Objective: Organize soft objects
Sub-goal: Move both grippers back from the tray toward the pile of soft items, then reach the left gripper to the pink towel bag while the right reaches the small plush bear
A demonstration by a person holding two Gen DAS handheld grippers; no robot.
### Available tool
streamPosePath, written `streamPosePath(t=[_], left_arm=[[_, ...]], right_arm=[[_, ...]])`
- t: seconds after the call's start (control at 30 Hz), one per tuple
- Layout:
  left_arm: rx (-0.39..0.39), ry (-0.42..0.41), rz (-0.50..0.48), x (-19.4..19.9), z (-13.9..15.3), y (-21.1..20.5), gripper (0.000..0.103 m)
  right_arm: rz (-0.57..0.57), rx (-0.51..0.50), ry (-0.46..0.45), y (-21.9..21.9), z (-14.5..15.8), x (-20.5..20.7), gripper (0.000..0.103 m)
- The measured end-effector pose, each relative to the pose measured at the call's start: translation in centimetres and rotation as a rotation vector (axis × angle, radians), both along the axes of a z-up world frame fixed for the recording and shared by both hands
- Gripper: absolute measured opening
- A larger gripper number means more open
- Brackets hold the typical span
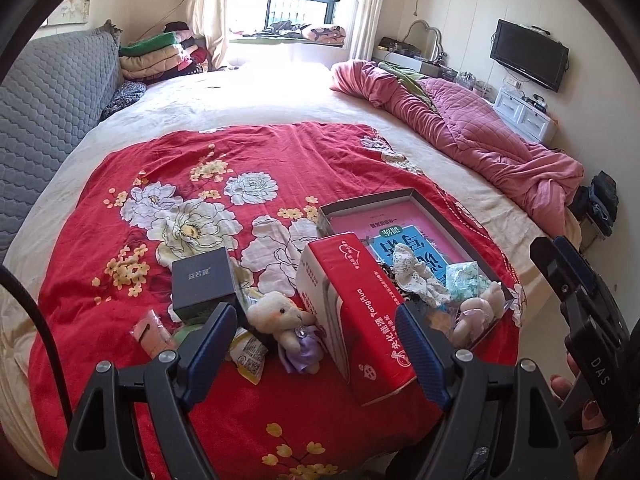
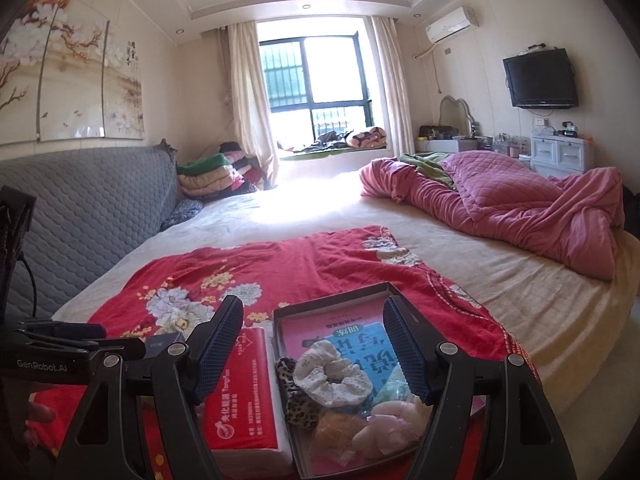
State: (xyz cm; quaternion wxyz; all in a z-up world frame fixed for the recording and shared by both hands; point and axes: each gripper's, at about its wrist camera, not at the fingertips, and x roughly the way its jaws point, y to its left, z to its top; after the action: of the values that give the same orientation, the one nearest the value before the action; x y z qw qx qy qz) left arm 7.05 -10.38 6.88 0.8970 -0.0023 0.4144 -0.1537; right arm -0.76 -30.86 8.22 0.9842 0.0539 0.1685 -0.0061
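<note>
A shallow box (image 1: 440, 210) with a pink book in it lies on the red floral cloth (image 1: 240, 168). It holds a white scrunchie (image 2: 330, 376), a leopard scrunchie (image 2: 298, 402), an orange one (image 2: 340, 426) and a pale plush (image 2: 390, 426). A red tissue pack (image 1: 360, 312) stands tilted against the box's left side. A small plush bear in a purple dress (image 1: 286, 326) lies left of the pack. My left gripper (image 1: 316, 344) is open above the bear and pack. My right gripper (image 2: 314, 350) is open above the box.
A dark square box (image 1: 204, 282), a pink packet (image 1: 154, 334) and a yellow snack packet (image 1: 248, 354) lie left of the bear. A crumpled pink quilt (image 1: 472, 132) lies at the right of the bed. A grey quilted headboard (image 1: 52, 100) runs along the left.
</note>
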Motion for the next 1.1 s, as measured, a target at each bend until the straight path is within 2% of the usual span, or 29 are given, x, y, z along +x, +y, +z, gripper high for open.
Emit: streamPosePath(t=[0.37,0.57,0.87,1.1], left_arm=[[0.019,0.0,0.134,-0.2,1.1,6.8,0.081],[0.003,0.006,0.203,-0.5,1.4,10.6,0.081],[-0.023,0.025,0.254,-1.2,0.8,14.2,0.081],[-0.003,0.067,0.257,-1.3,-1.3,15.3,0.081]], right_arm=[[0.111,-0.044,-0.008,4.1,1.6,0.0,0.074],[0.161,-0.054,0.0,6.0,1.9,0.0,0.074],[0.242,-0.098,0.03,8.9,1.8,0.1,0.074],[0.312,-0.149,0.072,11.7,0.8,0.7,0.074]])
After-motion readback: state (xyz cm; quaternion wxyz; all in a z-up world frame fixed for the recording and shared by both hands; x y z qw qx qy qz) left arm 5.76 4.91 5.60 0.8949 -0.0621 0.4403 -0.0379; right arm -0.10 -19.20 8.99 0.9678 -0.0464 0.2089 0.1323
